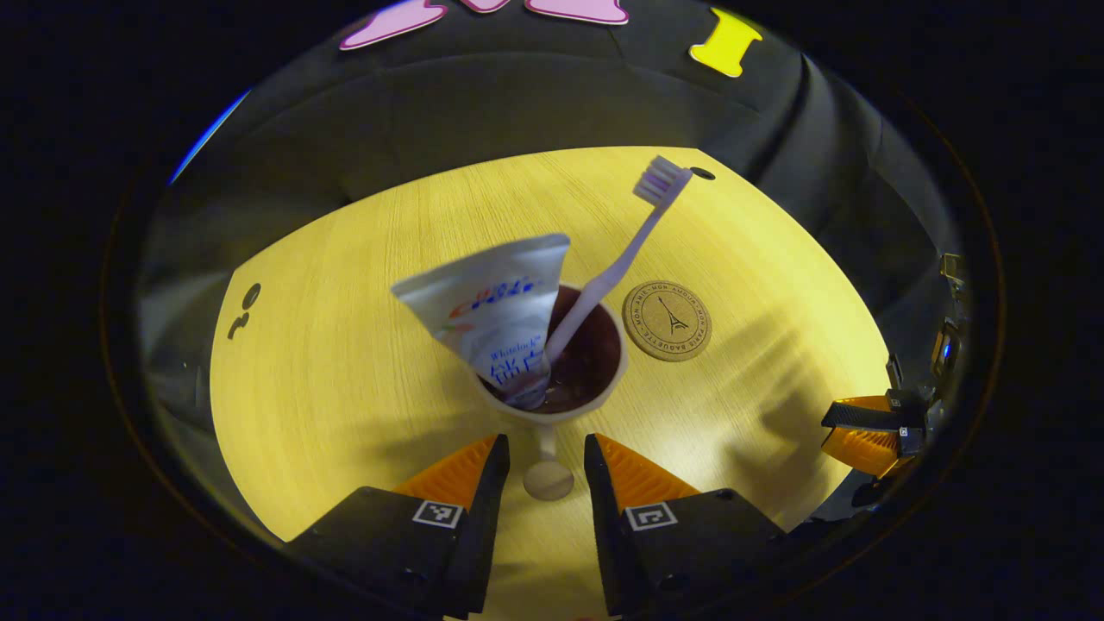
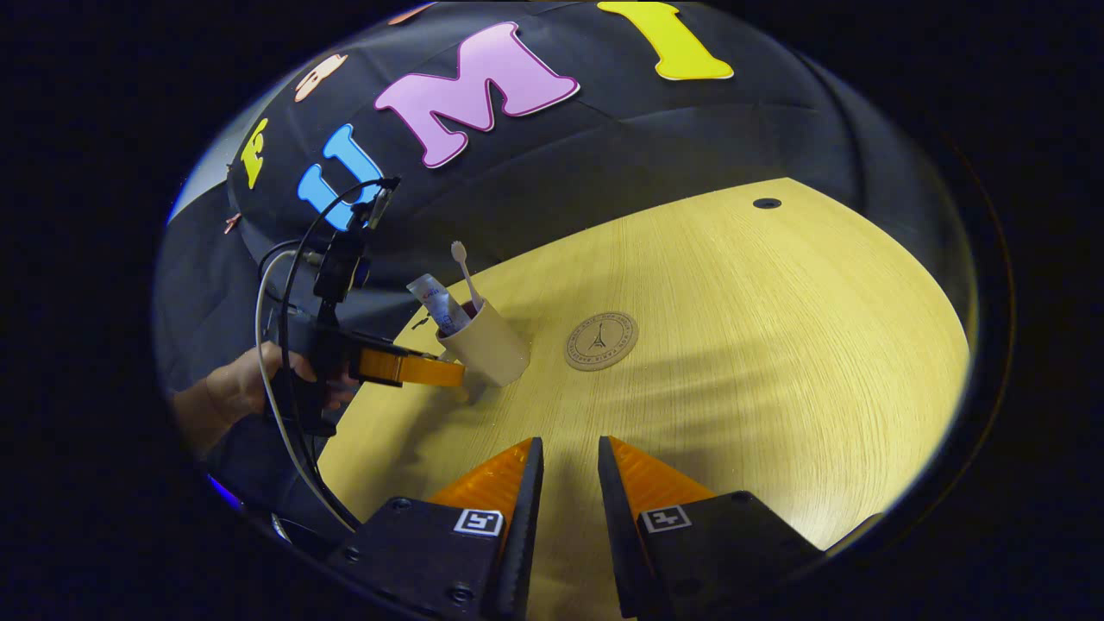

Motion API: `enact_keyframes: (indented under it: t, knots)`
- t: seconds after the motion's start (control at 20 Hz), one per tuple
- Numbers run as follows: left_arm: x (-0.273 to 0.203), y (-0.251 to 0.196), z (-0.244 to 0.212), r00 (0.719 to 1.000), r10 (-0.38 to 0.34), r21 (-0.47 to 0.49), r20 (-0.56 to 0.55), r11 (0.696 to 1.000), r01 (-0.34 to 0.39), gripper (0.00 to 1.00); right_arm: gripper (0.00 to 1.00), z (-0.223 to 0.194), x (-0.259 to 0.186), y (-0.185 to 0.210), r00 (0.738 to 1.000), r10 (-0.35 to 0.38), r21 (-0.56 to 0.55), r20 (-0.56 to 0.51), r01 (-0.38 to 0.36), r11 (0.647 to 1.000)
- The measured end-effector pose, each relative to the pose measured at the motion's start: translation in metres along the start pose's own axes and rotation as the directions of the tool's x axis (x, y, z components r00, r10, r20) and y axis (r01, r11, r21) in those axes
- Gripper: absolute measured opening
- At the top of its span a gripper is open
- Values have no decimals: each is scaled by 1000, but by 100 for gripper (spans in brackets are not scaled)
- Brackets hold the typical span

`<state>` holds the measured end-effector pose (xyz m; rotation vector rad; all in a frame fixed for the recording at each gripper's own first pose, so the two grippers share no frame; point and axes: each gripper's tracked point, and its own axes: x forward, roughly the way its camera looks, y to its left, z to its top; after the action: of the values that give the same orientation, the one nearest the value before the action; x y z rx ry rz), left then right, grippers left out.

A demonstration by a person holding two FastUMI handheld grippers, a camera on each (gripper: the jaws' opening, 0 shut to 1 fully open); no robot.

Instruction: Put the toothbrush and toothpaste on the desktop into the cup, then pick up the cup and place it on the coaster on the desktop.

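Observation:
A cream cup [image 1: 595, 398] stands on the wooden desktop [image 1: 345, 362], holding a white toothpaste tube [image 1: 496, 310] and a pale toothbrush [image 1: 621, 259] with its bristles up. My left gripper [image 1: 547, 448] is open, its fingers on either side of the cup's small handle [image 1: 548, 476] with a gap on each side. The round cork coaster [image 1: 667, 320] lies just right of the cup. In the right gripper view the cup [image 2: 492, 349], the left gripper [image 2: 431, 373] and the coaster [image 2: 601, 341] sit further off. My right gripper [image 2: 571, 457] hovers over bare desktop, narrowly open and holding nothing.
A hand [image 2: 233, 388] holds the left gripper, with cables [image 2: 280, 285] trailing above it. The right gripper [image 1: 871, 431] hangs at the desktop's right edge. A small hole [image 1: 703, 173] marks the far side of the desktop. Black cloth walls the back.

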<state>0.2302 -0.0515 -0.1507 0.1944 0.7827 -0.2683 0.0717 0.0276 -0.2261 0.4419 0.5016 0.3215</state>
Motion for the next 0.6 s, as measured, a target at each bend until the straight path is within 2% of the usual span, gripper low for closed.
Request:
enact_keyframes:
  t: [0.15,0.3,0.35,0.45,0.55,0.6]
  knots:
    - [9,0,-7,997,6,-8,-71,1000,-7,54,43,-2,-2,-3,1000,-3,18,-4,3,1000]
    - [8,-2,-2,999,6,-24,-44,1000,-7,24,43,2,-6,-7,1000,-9,26,3,9,1000]
    - [9,-2,-1,1000,9,-32,-28,999,-10,19,43,1,-6,-8,1000,-12,26,2,12,1000]
    - [10,-3,-1,1000,13,-51,3,999,-13,13,43,0,-6,-10,1000,-14,24,-1,14,1000]
    - [10,-4,0,999,15,-74,30,997,-12,17,43,-2,-6,-10,1000,-16,23,-6,16,1000]
    - [8,-3,1,999,21,-79,44,997,-18,11,43,-3,-6,-10,1000,-16,23,-6,16,1000]
